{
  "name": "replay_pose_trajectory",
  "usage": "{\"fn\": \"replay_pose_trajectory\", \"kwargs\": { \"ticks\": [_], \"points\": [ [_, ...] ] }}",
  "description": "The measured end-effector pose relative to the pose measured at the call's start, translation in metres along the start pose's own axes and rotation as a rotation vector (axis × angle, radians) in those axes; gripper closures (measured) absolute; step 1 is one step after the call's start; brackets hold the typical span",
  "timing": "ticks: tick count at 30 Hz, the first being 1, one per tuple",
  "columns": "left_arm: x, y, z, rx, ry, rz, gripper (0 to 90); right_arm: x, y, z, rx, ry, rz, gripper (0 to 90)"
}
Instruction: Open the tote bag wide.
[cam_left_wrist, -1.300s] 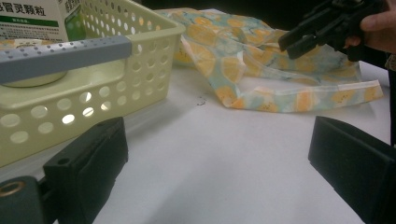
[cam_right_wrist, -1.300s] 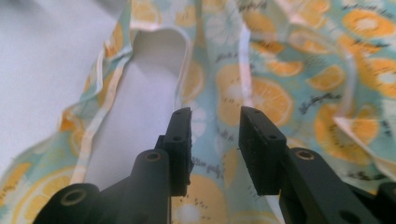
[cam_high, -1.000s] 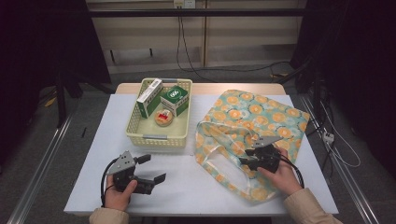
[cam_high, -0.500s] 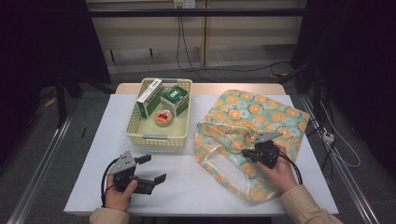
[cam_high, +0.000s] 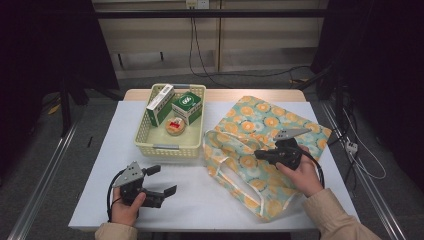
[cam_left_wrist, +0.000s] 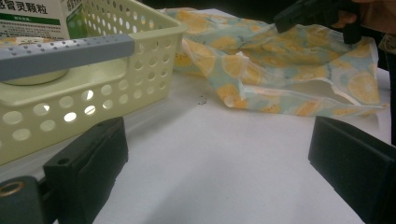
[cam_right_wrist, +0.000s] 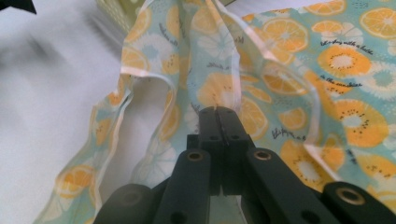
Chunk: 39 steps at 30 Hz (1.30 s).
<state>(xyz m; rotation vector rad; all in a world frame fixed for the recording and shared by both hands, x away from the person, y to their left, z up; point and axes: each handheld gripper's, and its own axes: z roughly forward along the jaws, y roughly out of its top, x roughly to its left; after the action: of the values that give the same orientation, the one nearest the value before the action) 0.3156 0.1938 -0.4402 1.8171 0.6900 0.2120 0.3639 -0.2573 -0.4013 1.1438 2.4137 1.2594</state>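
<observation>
Your right gripper (cam_high: 261, 154) had its fingers pressed together on the rim fabric of the orange-print tote bag (cam_high: 260, 125), which lay on the desk (cam_high: 200, 200) just right of the basket (cam_high: 150, 142). Basket held two cartons & a round red-topped tub (cam_high: 174, 125). Left gripper (cam_high: 162, 181) rested on desk, fingers apart, nothing between.

free: bare table (cam_high: 210, 200) across lower centre of the high view, between left gripper (cam_high: 162, 181) and bag (cam_high: 250, 150) | free: left strip beside basket (cam_high: 170, 145) | blocked: basket upper centre, packed with boxes (cam_high: 172, 104) | blocked: bag covers right half, touching basket's corner
</observation>
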Motion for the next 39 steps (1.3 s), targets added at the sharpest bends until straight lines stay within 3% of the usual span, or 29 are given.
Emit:
{"fn": "replay_pose_trajectory", "kwargs": {
  "ticks": [4,7,11,14,19,29,34,39],
  "points": [
    [0.001,0.000,0.000,-0.003,0.001,-0.004,4.6,-0.015,0.008,-0.002,0.005,-0.020,0.020,90.0],
    [0.001,-0.001,-0.001,-0.001,0.002,-0.004,4.6,-0.029,0.011,-0.002,-0.005,-0.031,0.063,89.4],
    [0.002,-0.001,-0.001,-0.003,0.001,-0.010,4.6,-0.046,0.008,0.001,0.002,-0.081,0.099,89.8],
    [0.002,-0.002,-0.002,-0.004,0.003,-0.013,4.6,-0.054,0.001,0.007,0.022,-0.091,0.111,89.7],
    [0.003,-0.002,-0.002,-0.006,0.003,-0.013,4.6,-0.057,-0.004,0.010,0.042,-0.075,0.122,89.6],
    [0.002,-0.002,0.001,0.002,-0.001,-0.012,4.6,-0.038,0.022,-0.016,0.011,-0.057,0.020,89.7],
    [0.002,-0.002,0.001,0.003,-0.005,-0.012,4.6,-0.046,0.027,-0.022,-0.016,-0.079,0.032,89.7],
    [0.002,-0.003,0.001,0.002,-0.005,-0.016,4.6,-0.066,0.019,-0.010,0.037,-0.124,0.049,90.0]
  ]
}}
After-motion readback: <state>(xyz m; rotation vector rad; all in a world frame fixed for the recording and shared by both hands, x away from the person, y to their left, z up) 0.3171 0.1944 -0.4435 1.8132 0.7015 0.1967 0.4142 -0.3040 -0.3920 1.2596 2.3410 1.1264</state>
